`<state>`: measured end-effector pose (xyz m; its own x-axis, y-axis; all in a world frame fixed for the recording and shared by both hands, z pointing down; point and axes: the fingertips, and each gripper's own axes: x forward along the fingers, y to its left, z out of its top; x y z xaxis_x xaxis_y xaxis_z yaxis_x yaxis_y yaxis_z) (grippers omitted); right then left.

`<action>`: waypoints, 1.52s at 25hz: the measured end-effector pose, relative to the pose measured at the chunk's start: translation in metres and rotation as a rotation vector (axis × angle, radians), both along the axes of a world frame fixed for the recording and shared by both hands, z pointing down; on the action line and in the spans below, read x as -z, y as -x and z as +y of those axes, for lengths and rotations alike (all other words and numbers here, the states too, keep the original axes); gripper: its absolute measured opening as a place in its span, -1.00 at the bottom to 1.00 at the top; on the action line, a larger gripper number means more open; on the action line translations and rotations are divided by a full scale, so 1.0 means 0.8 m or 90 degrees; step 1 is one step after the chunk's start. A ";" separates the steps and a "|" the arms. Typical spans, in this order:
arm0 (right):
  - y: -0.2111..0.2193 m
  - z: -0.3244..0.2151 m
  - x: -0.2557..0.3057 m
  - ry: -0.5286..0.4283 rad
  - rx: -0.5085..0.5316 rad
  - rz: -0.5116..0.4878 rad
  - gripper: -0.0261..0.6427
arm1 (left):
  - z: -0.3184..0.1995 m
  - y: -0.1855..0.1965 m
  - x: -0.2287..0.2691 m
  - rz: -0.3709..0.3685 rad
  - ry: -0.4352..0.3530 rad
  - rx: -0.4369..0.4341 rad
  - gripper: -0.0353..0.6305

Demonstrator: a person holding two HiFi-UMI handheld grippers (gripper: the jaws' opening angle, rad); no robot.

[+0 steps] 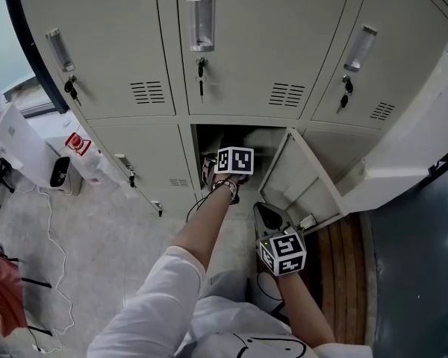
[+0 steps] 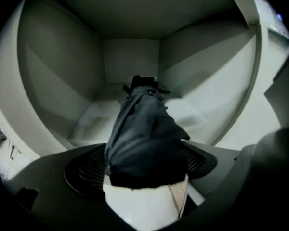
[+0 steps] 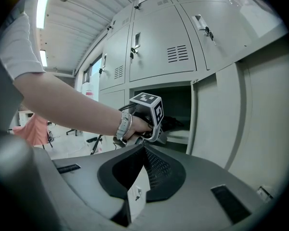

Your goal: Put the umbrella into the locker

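The left tongs (image 2: pixel 145 171) reach down into the open locker (image 2: pixel 58 90), their two dark jaws spread wide. The umbrella (image 2: pixel 144 136), folded and black, lies between them, low in the middle of the left gripper view. Its far end points toward the back wall of the compartment. I cannot tell for sure whether the pads touch the fabric, but the jaws do not look clamped on it.

In the head view the hand (image 1: pixel 225 187) holding those tongs sits at the mouth of the compartment, just below centre, with a wristband (image 3: pixel 124 126) on its wrist.

The right tongs (image 1: pixel 266 215) hang lower and to the right in that view, in front of the locker and well clear of the umbrella. Their jaws are pressed together at the tips with nothing in them, and they point toward the opening.

The locker's door (image 1: pixel 299 177) stands swung out to the right of the compartment. Above it runs a row of closed lockers (image 1: pixel 246 43) with keys (image 1: pixel 201 69) hanging in them. A white bag (image 1: pixel 81 151) with a red mark stands on the floor (image 1: pixel 97 237) at the left edge.
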<state>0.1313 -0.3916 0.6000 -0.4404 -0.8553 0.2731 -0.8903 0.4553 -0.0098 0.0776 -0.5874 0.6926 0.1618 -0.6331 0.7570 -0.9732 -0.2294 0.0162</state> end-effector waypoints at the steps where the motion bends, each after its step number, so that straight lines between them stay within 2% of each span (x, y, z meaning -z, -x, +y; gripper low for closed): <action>1: 0.000 0.001 0.002 0.001 0.000 -0.001 -0.88 | 0.005 0.000 -0.001 0.004 0.001 -0.003 0.55; 9: 0.005 0.018 0.052 0.013 0.002 -0.017 -0.88 | 0.060 0.003 0.023 0.032 0.032 -0.053 0.55; 22: 0.002 0.036 0.165 0.004 0.004 -0.035 -0.88 | 0.152 -0.003 0.124 0.068 0.044 -0.110 0.50; 27: -0.001 0.034 0.194 -0.016 0.006 -0.035 -0.88 | 0.173 -0.005 0.171 0.097 0.005 -0.132 0.42; 32: -0.006 0.039 0.221 -0.050 0.018 -0.008 -0.88 | 0.196 -0.009 0.225 0.146 -0.067 -0.167 0.41; 35: -0.011 0.047 0.234 -0.068 0.020 0.006 -0.88 | 0.214 -0.010 0.258 0.154 -0.124 -0.187 0.28; 38: -0.021 0.049 0.255 -0.088 0.010 -0.006 -0.88 | 0.227 -0.007 0.287 0.136 -0.180 -0.201 0.09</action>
<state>0.1483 -0.3528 0.3962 -0.4557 -0.8776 0.1490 -0.8833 0.4666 0.0465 0.0832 -0.4054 0.4630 0.5124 -0.7043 0.4913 -0.8371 -0.5373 0.1028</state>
